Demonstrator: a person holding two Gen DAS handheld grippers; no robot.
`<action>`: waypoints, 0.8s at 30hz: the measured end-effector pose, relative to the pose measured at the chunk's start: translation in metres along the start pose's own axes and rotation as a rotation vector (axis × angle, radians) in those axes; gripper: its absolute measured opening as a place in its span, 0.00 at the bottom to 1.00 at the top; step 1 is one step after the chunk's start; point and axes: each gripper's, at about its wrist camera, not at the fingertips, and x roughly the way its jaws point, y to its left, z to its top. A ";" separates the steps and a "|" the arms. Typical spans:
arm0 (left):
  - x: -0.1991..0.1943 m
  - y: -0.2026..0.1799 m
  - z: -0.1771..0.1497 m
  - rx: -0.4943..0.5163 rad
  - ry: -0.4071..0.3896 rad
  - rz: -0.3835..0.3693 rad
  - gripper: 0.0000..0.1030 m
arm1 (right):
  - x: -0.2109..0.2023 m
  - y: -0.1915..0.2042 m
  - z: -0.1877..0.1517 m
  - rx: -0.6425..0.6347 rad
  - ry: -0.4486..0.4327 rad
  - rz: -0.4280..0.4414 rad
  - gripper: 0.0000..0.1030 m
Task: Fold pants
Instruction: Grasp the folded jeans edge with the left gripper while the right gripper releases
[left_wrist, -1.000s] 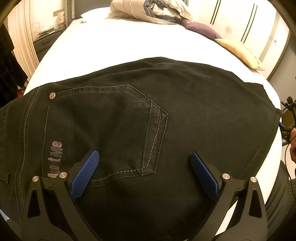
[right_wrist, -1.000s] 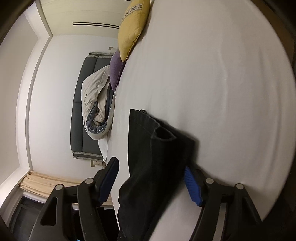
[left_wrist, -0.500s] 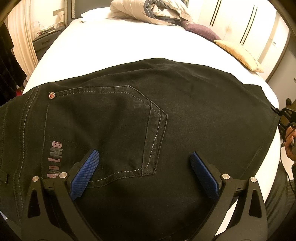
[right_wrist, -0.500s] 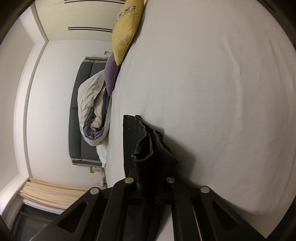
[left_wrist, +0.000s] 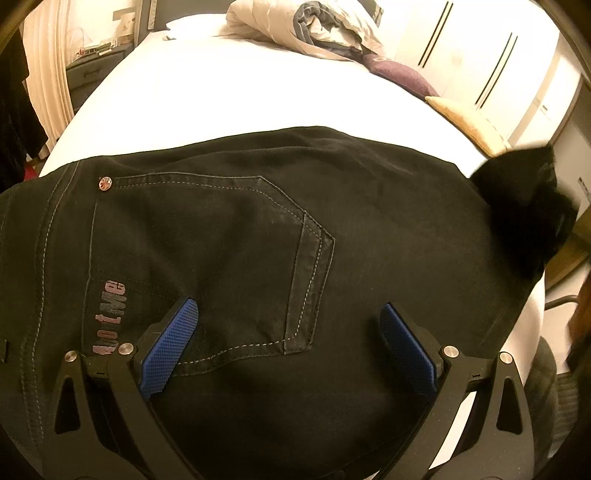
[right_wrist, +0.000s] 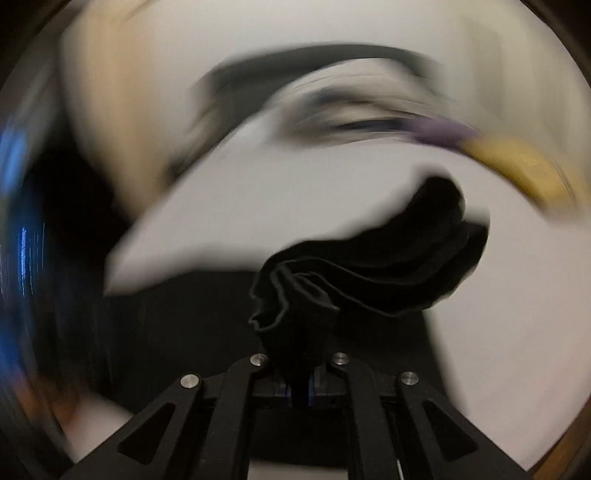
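Note:
Black pants (left_wrist: 258, 229) lie flat across the white bed (left_wrist: 229, 88), back pocket and pink lettering facing up. My left gripper (left_wrist: 288, 332) hovers open over the seat near the pocket, blue pads (left_wrist: 170, 347) wide apart with nothing pinched. The pants' leg end (left_wrist: 524, 206) is lifted and bunched at the right. In the blurred right wrist view my right gripper (right_wrist: 300, 384) is shut on that bunched leg end (right_wrist: 369, 273), which rises above the bed (right_wrist: 480, 350).
A crumpled duvet (left_wrist: 306, 29), a purple cushion (left_wrist: 399, 72) and a yellow cushion (left_wrist: 469, 118) lie at the bed's far end. White wardrobe doors (left_wrist: 480, 48) stand at the right. A dark nightstand (left_wrist: 92, 70) and curtain are at the left.
My right gripper shut on the pants' leg end, then lifted it and swung round fast, blurring its view. The leg end now stands raised at the right. My left gripper stayed put.

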 end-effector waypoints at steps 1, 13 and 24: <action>-0.001 0.001 0.001 -0.006 0.002 -0.006 0.97 | 0.011 0.012 -0.003 -0.017 0.032 -0.008 0.06; -0.004 -0.006 0.038 -0.358 0.110 -0.343 0.98 | 0.018 0.041 -0.012 -0.062 -0.004 -0.144 0.08; 0.059 -0.048 0.077 -0.427 0.304 -0.478 0.98 | 0.005 0.064 -0.003 -0.160 -0.081 -0.199 0.09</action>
